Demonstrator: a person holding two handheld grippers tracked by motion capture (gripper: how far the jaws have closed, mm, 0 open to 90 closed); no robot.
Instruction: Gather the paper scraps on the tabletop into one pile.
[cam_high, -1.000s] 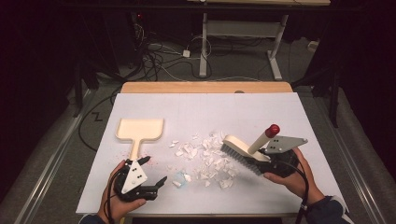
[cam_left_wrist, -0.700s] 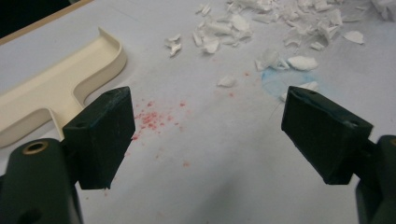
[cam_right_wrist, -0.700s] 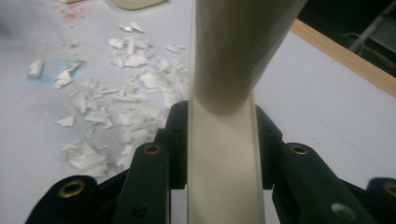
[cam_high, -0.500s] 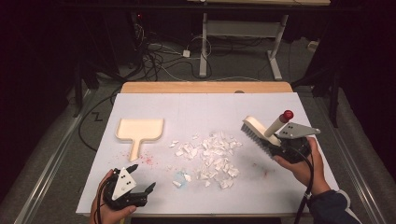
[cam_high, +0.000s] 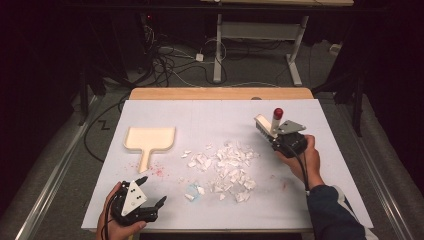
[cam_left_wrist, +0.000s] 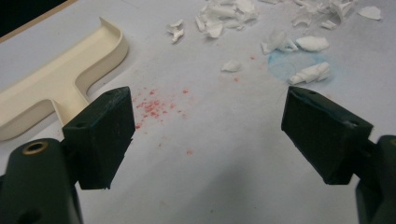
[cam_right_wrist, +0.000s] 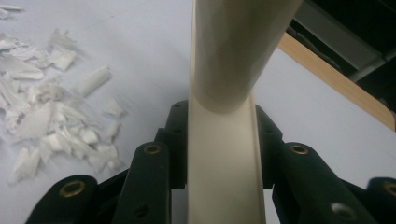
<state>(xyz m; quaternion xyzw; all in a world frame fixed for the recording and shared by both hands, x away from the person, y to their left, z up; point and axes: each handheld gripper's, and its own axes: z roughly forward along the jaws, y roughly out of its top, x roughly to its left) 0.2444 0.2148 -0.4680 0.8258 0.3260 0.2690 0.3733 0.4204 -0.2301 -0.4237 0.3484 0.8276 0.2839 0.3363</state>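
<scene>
The room is dark, and light falls mostly on the desk (cam_high: 310, 200), which has a white cover and a wooden edge at the far side. Behind it, black cables (cam_high: 170, 60) lie tangled on the grey floor (cam_high: 65, 165). A white-legged table frame (cam_high: 255, 35) stands further back.

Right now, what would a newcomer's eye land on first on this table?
The heap of white paper scraps mid-table, then the cream dustpan lying to its left. At the right, the right gripper is shut on a brush with a red-tipped handle, just right of the scraps; the left gripper waits open near the front edge.
</scene>
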